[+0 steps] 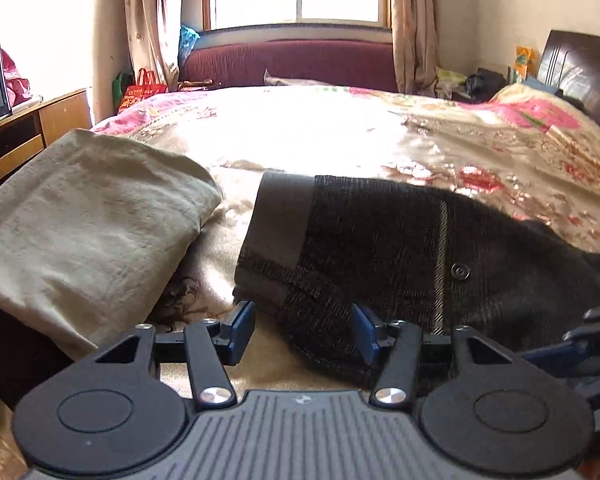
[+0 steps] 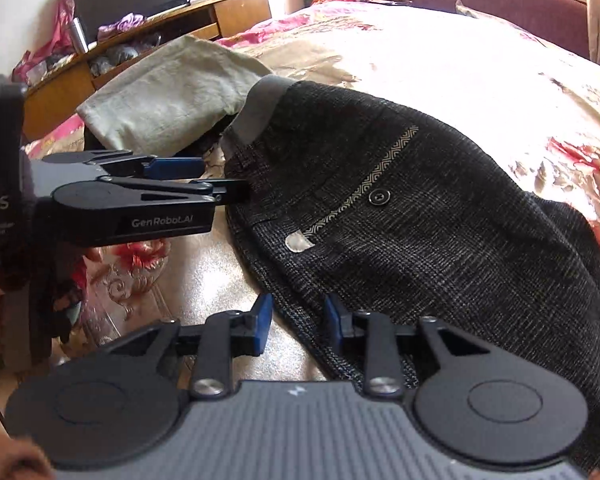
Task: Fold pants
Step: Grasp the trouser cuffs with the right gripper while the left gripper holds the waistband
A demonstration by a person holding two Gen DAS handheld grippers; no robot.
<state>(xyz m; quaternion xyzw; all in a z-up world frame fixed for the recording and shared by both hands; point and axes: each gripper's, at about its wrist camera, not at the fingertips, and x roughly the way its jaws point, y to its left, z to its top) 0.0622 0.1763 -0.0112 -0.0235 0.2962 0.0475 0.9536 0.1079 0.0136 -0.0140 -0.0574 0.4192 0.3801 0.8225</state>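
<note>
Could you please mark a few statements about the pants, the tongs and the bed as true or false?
1. The dark pants lie on the bed. True.
2. The left tongs are clamped shut on a red bag. False: their jaws stand apart at the near edge of the pants, and the pads press on nothing.
3. A beige cloth lies beside the pants. True.
4. The button on the pants is bright yellow. False: it is dark.
5. The right tongs grip the beige cloth. False: their jaws stand open over the edge of the pants.
</note>
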